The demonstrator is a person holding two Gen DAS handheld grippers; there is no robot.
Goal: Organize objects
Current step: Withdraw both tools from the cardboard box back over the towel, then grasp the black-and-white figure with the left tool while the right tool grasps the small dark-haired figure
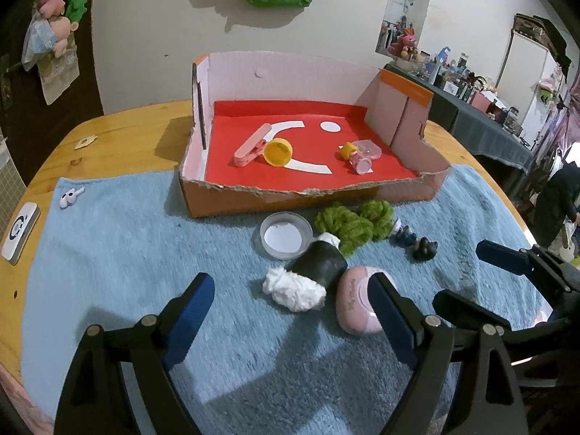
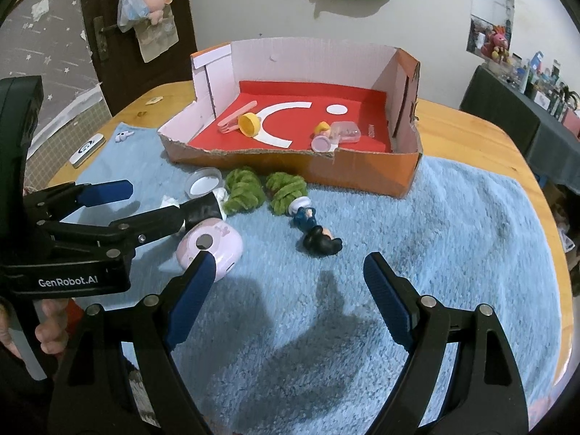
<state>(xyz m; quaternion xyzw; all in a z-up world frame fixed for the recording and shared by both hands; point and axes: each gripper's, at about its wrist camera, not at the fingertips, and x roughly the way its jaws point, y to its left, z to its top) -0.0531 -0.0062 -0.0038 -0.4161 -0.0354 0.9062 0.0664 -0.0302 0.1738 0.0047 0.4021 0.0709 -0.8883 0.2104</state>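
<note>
Both pairs of tongs stand apart and empty: the left tongs (image 1: 293, 311) hover low over the blue towel (image 1: 127, 253), and the right tongs (image 2: 286, 290) hang beside them over bare towel. Between the left fingertips, toward 12 o'clock, lies the black-and-white plush roll (image 1: 311, 272), with the pink pod-shaped case (image 1: 357, 301) just beside the right fingertip at 1 o'clock. The likely step is picking up the plush roll; to do it well, the left tongs should drop straight down across its dark middle, keeping the right finger clear of the pink case so it is not nudged or pinched too. Farther out at 12 o'clock sit the clear lid (image 1: 286, 235) and the green yarn bundles (image 1: 353, 224), and at 1 o'clock the small figurine (image 1: 417, 244), all close together, so there is little slack sideways. Beyond them stands the cardboard box (image 1: 224, 203) with its red floor, already holding a pink clip (image 1: 252, 145), a yellow cap (image 1: 277, 151) and a small clear case (image 1: 366, 149). Its torn front wall is low, yet a carried item must rise over it. Open room lies on the towel at 9 o'clock, and the tabletop (image 1: 119, 134) edge curves away behind.
</note>
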